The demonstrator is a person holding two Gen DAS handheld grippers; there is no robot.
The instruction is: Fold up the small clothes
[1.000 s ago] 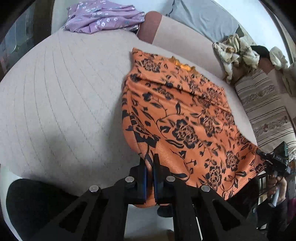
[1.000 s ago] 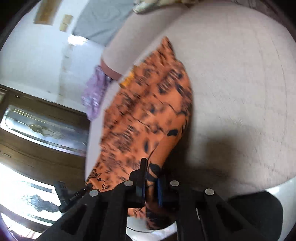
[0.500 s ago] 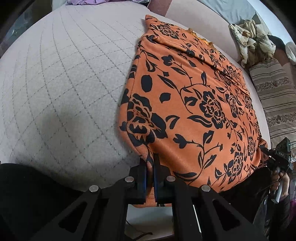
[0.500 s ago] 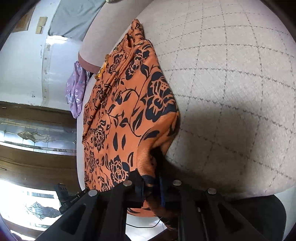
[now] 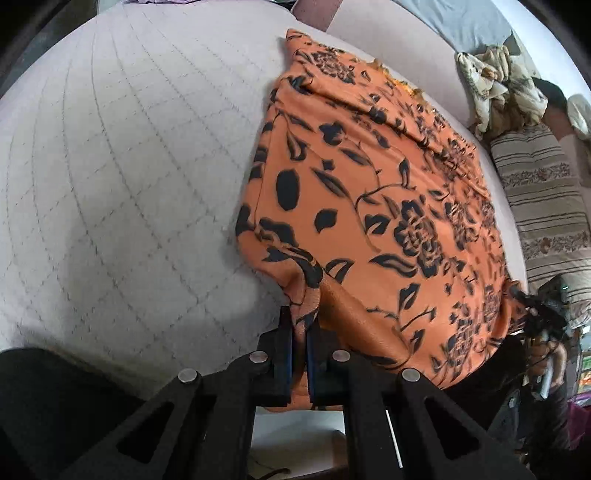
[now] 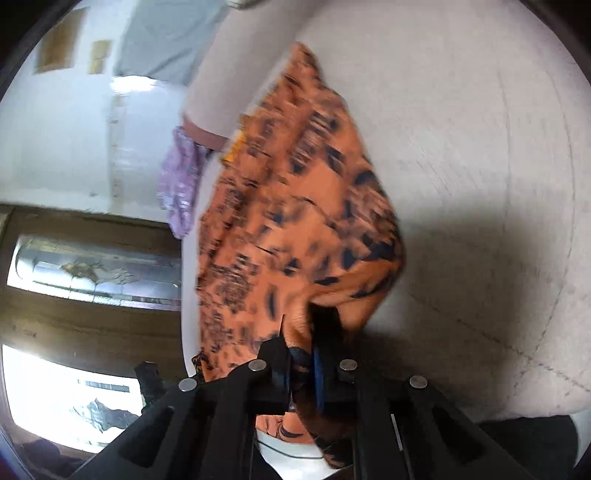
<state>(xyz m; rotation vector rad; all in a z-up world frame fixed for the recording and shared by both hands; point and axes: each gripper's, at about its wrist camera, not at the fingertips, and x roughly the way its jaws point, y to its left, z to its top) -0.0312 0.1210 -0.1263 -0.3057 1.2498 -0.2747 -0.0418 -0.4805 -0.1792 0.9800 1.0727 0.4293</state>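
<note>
Your pale quilted mattress (image 5: 122, 177) fills the frame; a striped beige cushion (image 5: 543, 206) and crumpled cream cloth (image 5: 495, 85) sit at right; a lilac floral garment (image 6: 179, 184) hangs centre left; the orange black-flowered garment (image 5: 369, 192) lies centre, your left gripper (image 5: 300, 332) and right gripper (image 6: 301, 354) each clenched on a near corner.

Garment (image 5: 373, 206) orange with black flowers, leaves and vines; brighter orange-yellow trim at its far edge. Sofa (image 5: 122, 177) pale grey-beige, thin quilted diamond lines; backrest strip (image 5: 314, 11) brownish red. Pillow (image 5: 543, 199) beige with brown stripes and floral bands. Crumpled cloth (image 5: 495, 81) cream with tan print. Sheet (image 5: 465, 18) grey-blue. Purple cloth (image 6: 177, 184) lilac, small pale print, blurred. Left gripper (image 5: 300, 343) black, blue pads; right gripper (image 6: 301, 365) likewise. Wall (image 6: 59, 140) white. Wood (image 6: 85, 325) dark brown.
</note>
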